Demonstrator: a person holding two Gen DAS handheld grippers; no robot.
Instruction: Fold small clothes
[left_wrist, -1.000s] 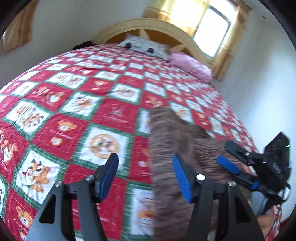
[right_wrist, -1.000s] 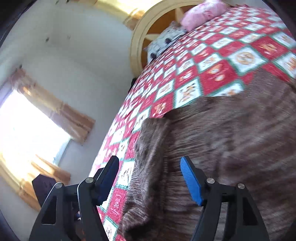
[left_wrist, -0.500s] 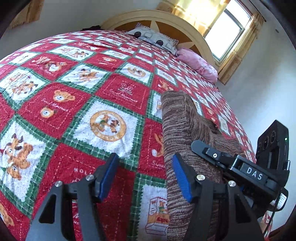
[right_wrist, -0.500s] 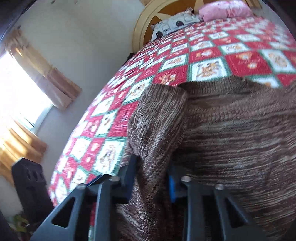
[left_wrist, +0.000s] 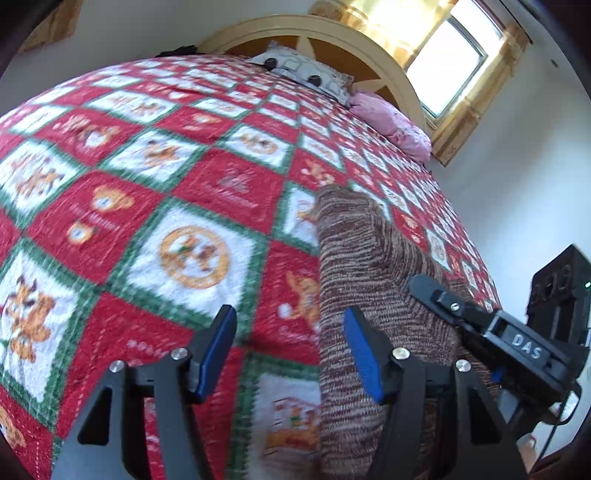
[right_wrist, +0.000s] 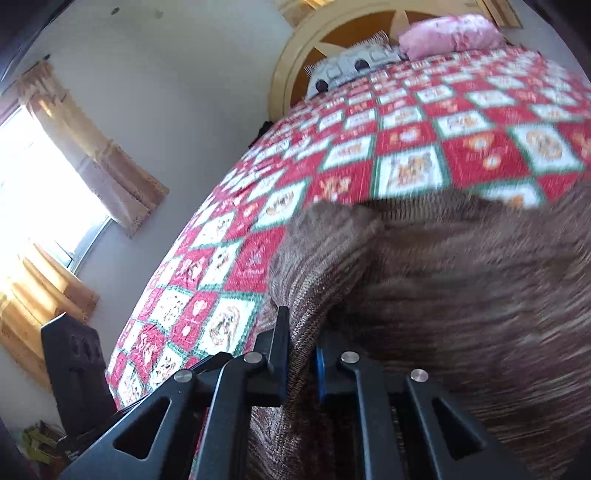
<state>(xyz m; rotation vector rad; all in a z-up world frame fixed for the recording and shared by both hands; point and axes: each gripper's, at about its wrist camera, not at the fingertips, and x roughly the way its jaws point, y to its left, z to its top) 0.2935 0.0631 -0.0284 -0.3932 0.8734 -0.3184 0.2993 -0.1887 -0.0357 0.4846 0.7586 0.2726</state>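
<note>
A brown striped knit garment (left_wrist: 354, 266) lies on the red, white and green patchwork quilt (left_wrist: 192, 192) near the bed's front edge. My left gripper (left_wrist: 290, 350) is open and empty, just left of the garment's left edge, above the quilt. My right gripper (right_wrist: 301, 354) is shut on a raised fold of the brown knit garment (right_wrist: 461, 288) along its left side. The right gripper also shows in the left wrist view (left_wrist: 480, 325), resting on the garment's right part.
A patterned pillow (left_wrist: 306, 74) and a pink pillow (left_wrist: 391, 125) lie at the wooden headboard (left_wrist: 332, 40). Windows with curtains are on both side walls. A black speaker-like box (right_wrist: 74, 365) stands beside the bed.
My right gripper closed on the garment's fold and has lifted it a little. My left gripper dropped closer to the quilt and stayed open.
</note>
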